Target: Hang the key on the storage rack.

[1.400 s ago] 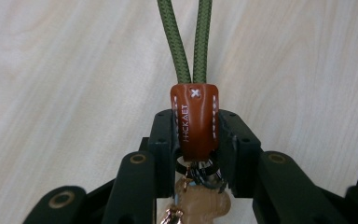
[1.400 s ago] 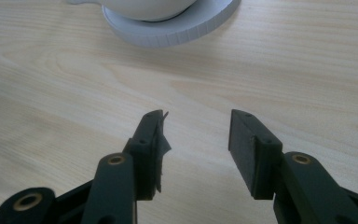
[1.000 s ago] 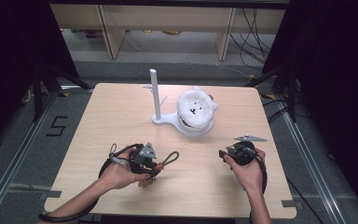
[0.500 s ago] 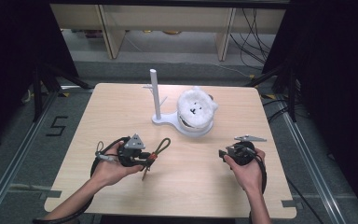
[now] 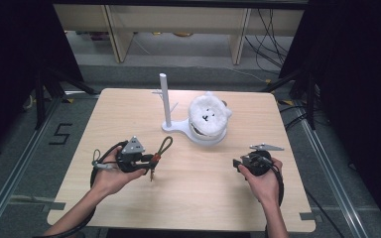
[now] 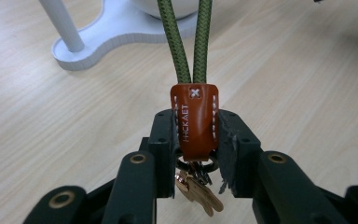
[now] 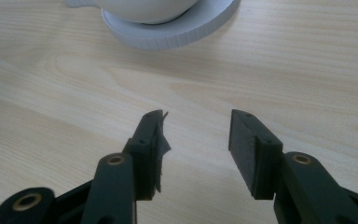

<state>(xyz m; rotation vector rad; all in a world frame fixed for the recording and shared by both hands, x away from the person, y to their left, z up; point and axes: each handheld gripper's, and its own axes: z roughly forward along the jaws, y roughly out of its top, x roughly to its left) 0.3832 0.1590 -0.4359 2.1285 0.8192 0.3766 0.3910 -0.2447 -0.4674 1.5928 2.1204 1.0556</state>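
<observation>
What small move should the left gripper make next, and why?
Probably carry the keychain toward the white stand. The left gripper is shut on its leather tab, the green loop points that way, and the stand's post is bare.

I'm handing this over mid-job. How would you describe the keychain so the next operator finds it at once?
On the wooden table, look at the near-left area, in front of the white stand. The left hand-held gripper is shut on the keychain: a brown leather tab joining a green cord loop, with keys hanging below. It is the only coloured thing among white neighbours.
</observation>
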